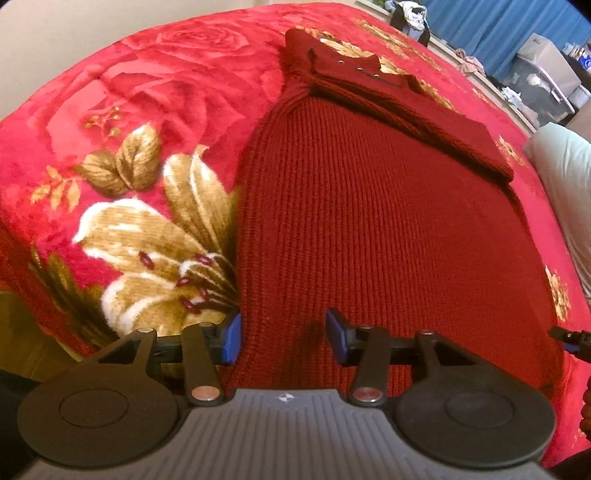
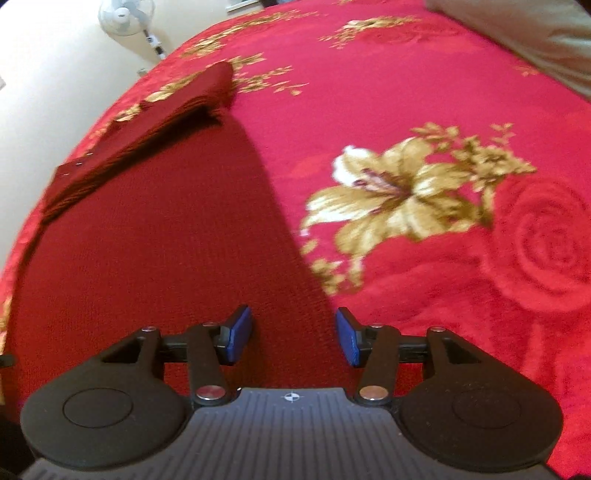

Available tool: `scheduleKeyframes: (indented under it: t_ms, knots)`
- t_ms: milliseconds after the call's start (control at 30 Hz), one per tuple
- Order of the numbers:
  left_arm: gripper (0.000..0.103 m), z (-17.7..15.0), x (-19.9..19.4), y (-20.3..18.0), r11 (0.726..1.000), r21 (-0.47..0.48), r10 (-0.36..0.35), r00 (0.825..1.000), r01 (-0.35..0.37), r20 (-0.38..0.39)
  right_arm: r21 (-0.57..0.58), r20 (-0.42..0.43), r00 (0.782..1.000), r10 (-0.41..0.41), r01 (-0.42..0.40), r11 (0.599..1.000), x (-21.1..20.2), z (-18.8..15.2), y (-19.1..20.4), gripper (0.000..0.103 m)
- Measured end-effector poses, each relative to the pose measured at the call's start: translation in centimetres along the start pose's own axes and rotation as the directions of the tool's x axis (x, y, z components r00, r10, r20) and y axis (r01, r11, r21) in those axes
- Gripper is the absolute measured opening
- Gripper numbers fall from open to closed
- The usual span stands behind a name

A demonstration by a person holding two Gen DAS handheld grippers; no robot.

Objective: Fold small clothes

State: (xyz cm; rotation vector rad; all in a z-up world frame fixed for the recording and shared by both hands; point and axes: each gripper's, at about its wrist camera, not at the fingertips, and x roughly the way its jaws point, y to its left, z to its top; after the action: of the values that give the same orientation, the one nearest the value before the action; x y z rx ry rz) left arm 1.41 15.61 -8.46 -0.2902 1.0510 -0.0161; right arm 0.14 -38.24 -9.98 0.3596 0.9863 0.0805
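A dark red knitted garment [image 1: 369, 221] lies flat on a red floral blanket [image 1: 147, 92], its far part folded back over itself across the top [image 1: 388, 96]. My left gripper [image 1: 283, 338] is open, its blue pads astride the garment's near left edge. In the right wrist view the same garment [image 2: 155, 240] fills the left half. My right gripper [image 2: 294, 338] is open over the garment's near right edge. The right gripper's tip shows at the right edge of the left wrist view [image 1: 570, 339].
The blanket [image 2: 443, 92] covers a bed and has gold lily prints [image 2: 399, 188]. A pale pillow [image 2: 535, 40] lies at the far right. A white fan [image 2: 127, 16] stands by the wall. Blue curtains [image 1: 498, 26] and boxes stand beyond the bed.
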Motion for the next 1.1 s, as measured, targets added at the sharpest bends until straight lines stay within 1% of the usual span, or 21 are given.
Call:
scheduleKeyframes:
  t_ms: [100,133,167,267,300,367,467,533,567,600,667,700,767,800,867,933,967,1000,1033,1067,1100]
  knots:
    - [0.053,-0.1,0.4,-0.4,0.999,0.033,0.034,0.999,-0.033,-0.017,-0.027,-0.006,1.000,-0.005,0.005,1.000,0.1,-0.1,0.4,0.054]
    - [0.053,-0.2,0.6,-0.4,0.998,0.041,0.057,0.998,-0.056,-0.022,-0.032,-0.007,1.000,-0.014,0.014,0.999,0.2,-0.1,0.5,0.051]
    - [0.053,-0.2,0.7,-0.2,0.997,0.035,0.076,0.997,-0.075,-0.023,-0.041,-0.004,0.999,-0.032,0.032,0.999,0.2,-0.1,0.5,0.051]
    - [0.053,0.0,0.6,0.5,0.996,-0.004,0.084,0.996,-0.084,-0.016,-0.068,0.009,0.997,-0.076,0.076,0.995,0.1,-0.1,0.7,0.051]
    - [0.052,0.0,0.6,0.7,0.997,-0.010,0.076,0.997,-0.076,-0.018,-0.077,0.011,0.997,-0.081,0.081,0.994,0.1,-0.2,0.8,0.051]
    - [0.052,0.0,0.5,0.4,1.000,-0.005,0.027,0.999,-0.027,-0.021,-0.088,0.008,0.997,-0.079,0.080,0.993,0.1,-0.3,0.9,0.052]
    - [0.052,-0.1,-0.3,-0.5,0.999,0.040,-0.031,0.999,0.030,0.009,-0.074,-0.002,0.999,-0.032,0.032,0.997,0.0,-0.2,0.9,0.054]
    - [0.052,-0.1,-0.7,-0.7,0.996,0.030,-0.081,0.996,0.080,0.022,-0.061,0.006,1.000,-0.003,0.004,0.998,-0.3,-0.1,0.9,0.054]
    - [0.052,-0.1,-0.7,-0.7,0.995,0.028,-0.093,0.995,0.092,0.022,-0.045,0.008,1.000,0.014,-0.013,0.999,-0.4,0.0,0.7,0.054]
    - [0.052,-0.2,-0.5,-0.9,0.996,0.040,-0.080,0.997,0.080,0.012,-0.034,0.009,1.000,0.022,-0.021,0.999,-0.4,0.0,0.7,0.054]
    - [0.054,-0.6,0.6,-1.4,0.995,0.095,0.030,0.999,-0.026,-0.036,-0.029,-0.003,1.000,0.001,-0.001,1.000,-0.2,0.0,0.4,0.052]
    - [0.054,-0.8,1.0,-1.4,0.994,0.101,0.054,0.997,-0.049,-0.053,-0.036,-0.015,1.000,-0.026,0.025,0.999,0.0,-0.1,0.4,0.051]
    - [0.053,-0.6,0.6,-1.1,0.997,0.070,0.030,0.999,-0.028,-0.036,-0.052,-0.018,0.999,-0.045,0.044,0.998,0.1,-0.2,0.6,0.051]
    - [0.052,-0.5,0.2,-0.9,0.999,0.054,0.002,1.000,-0.001,-0.016,-0.057,-0.016,0.999,-0.044,0.043,0.997,0.0,-0.2,0.7,0.052]
    - [0.051,-0.3,-0.5,-0.8,0.998,0.027,-0.055,0.998,0.054,0.016,-0.058,-0.018,0.999,-0.031,0.030,0.998,-0.1,-0.3,0.8,0.053]
    - [0.051,-0.2,-0.8,-1.1,0.996,0.034,-0.088,0.996,0.087,0.027,-0.053,-0.014,1.000,-0.007,0.006,0.999,-0.3,-0.3,0.8,0.052]
    - [0.051,-0.3,-0.7,-1.3,0.995,0.045,-0.086,0.996,0.085,0.022,-0.042,-0.011,1.000,0.010,-0.011,0.999,-0.4,-0.2,0.8,0.052]
    - [0.051,-0.2,-0.3,-1.4,0.996,0.059,-0.068,0.998,0.067,0.009,-0.029,-0.006,1.000,0.026,-0.026,0.999,-0.5,-0.1,0.7,0.052]
    - [0.051,-0.3,0.1,-1.5,0.997,0.074,-0.032,0.999,0.033,-0.012,-0.017,0.000,0.999,0.035,-0.035,0.999,-0.6,-0.1,0.6,0.052]
    - [0.051,-0.5,0.7,-1.4,0.997,0.074,-0.001,0.999,0.004,-0.038,-0.009,0.003,0.999,0.035,-0.035,0.999,-0.7,0.0,0.4,0.052]
    - [0.051,-0.5,0.9,-1.1,0.998,0.058,0.000,0.999,0.003,-0.049,-0.003,0.001,1.000,0.029,-0.029,1.000,-0.6,0.0,0.3,0.052]
